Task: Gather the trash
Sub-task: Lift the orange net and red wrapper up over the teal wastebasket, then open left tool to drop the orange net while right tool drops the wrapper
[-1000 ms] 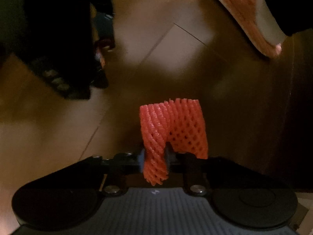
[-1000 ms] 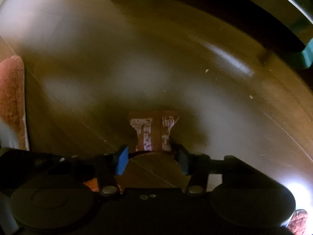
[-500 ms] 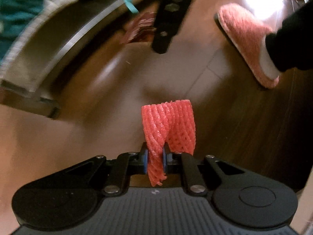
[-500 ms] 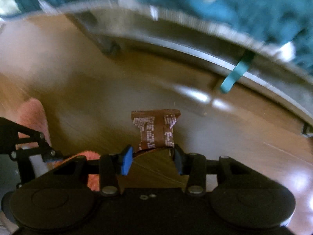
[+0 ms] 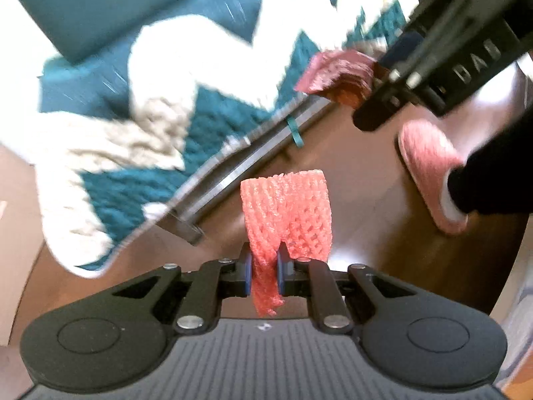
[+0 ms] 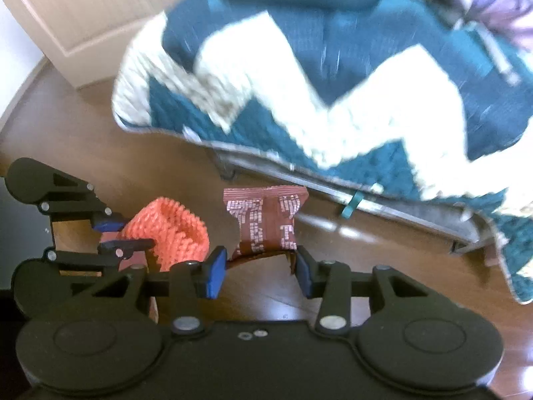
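My left gripper (image 5: 263, 273) is shut on an orange foam fruit net (image 5: 288, 213) and holds it above the wooden floor. The net also shows in the right wrist view (image 6: 173, 233), with the left gripper (image 6: 115, 233) at the left. My right gripper (image 6: 261, 271) is shut on a brown snack wrapper (image 6: 266, 223) with white print, its jaws pinching the wrapper's bent lower edge. In the left wrist view the wrapper (image 5: 336, 76) and right gripper (image 5: 373, 90) are at the upper right.
A bed or couch with a teal and white knitted blanket (image 6: 333, 83) on a metal frame (image 6: 383, 206) stands ahead. A pink slipper (image 5: 429, 170) on a foot is at the right. A cream door (image 6: 83, 10) is at the back left.
Both grippers have tilted up from the floor with their trash still held. The blanket-covered furniture now fills the upper views.
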Tool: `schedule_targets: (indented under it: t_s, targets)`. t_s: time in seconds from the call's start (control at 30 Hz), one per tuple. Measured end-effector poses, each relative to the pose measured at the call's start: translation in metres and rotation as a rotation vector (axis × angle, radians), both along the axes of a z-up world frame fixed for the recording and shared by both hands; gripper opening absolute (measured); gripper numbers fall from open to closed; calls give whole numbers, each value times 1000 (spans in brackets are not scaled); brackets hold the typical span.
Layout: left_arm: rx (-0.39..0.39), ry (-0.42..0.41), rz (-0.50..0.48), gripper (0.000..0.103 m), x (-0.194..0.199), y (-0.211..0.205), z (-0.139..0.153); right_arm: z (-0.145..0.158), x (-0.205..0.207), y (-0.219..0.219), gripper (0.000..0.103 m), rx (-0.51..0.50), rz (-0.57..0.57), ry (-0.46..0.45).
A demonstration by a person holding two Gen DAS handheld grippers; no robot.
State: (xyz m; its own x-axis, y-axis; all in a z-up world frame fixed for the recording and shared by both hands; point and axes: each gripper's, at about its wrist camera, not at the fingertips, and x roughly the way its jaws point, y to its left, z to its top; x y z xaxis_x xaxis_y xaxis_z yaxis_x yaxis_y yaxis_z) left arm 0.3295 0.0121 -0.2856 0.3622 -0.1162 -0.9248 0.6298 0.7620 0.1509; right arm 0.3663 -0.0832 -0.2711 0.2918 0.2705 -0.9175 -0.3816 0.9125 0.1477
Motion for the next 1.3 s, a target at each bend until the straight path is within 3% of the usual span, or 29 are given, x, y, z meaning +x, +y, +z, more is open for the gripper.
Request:
schedule_targets:
  t_s: [0.4, 0.77, 1.07, 1.3]
  targets:
    - [-93, -204, 204, 13, -14, 3, 138, 132, -46, -12, 43, 13, 39, -254]
    - [-206, -406, 325, 14, 1, -4, 259, 228, -57, -13, 43, 17, 44, -447]
    - [-278, -532, 440, 14, 60, -8, 345, 303, -16, -13, 43, 27, 2, -617]
    - [-316, -482, 506, 14, 136, -8, 361, 321, 53, -8, 43, -28, -39, -666]
